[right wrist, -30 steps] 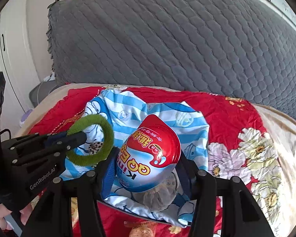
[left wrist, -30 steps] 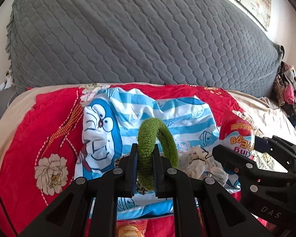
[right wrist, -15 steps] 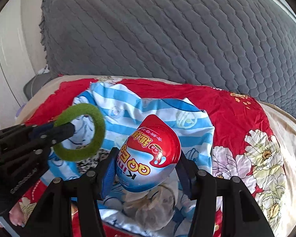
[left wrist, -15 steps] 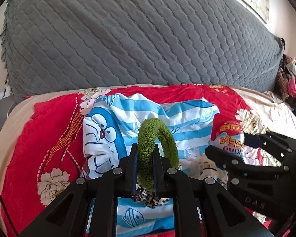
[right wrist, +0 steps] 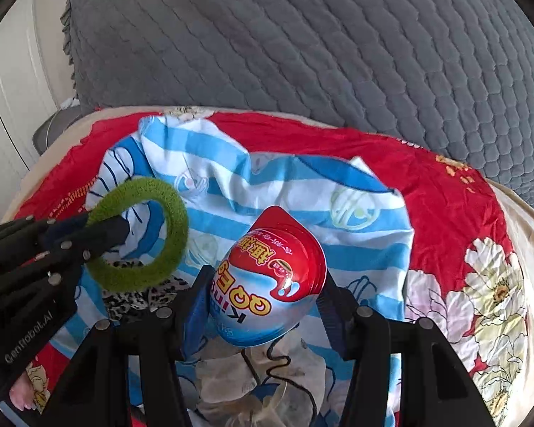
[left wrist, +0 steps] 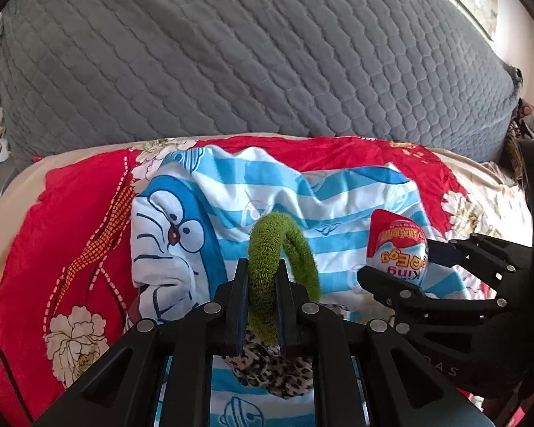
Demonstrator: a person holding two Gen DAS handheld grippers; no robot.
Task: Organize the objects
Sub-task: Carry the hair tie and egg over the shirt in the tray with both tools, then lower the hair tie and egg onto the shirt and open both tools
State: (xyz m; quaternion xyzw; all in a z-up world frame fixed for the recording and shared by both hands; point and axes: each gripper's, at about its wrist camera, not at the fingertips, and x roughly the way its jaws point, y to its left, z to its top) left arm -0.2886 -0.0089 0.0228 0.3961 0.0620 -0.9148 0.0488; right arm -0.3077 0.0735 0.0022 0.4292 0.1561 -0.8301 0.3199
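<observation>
Carrying one object in each hand, a person holds both over a blue-and-white striped cartoon cloth [left wrist: 341,192] spread on a bed. The left gripper [left wrist: 261,306] is clamped on a fuzzy green ring [left wrist: 267,249], which stands up from between its jaws. The right gripper [right wrist: 267,299] is clamped on a red-and-blue toy egg [right wrist: 267,277], gripped at its sides with its pointed end away from the camera. In the left wrist view the egg sits at three o'clock from the ring. The step in hand looks like bringing both items to the cloth; other small things already lie there, among them a leopard-print scrunchie [left wrist: 274,370] at six o'clock below the ring and a crumpled clear wrapper [right wrist: 252,384] under the egg. The next move probably calls for setting each item down on a bare patch and loosening the jaws. A red floral bedspread [left wrist: 64,235] covers the bed. A large grey quilted cushion [left wrist: 231,57] fills the view at twelve o'clock. A white wardrobe door [right wrist: 7,106] shows at nine o'clock in the right wrist view.
</observation>
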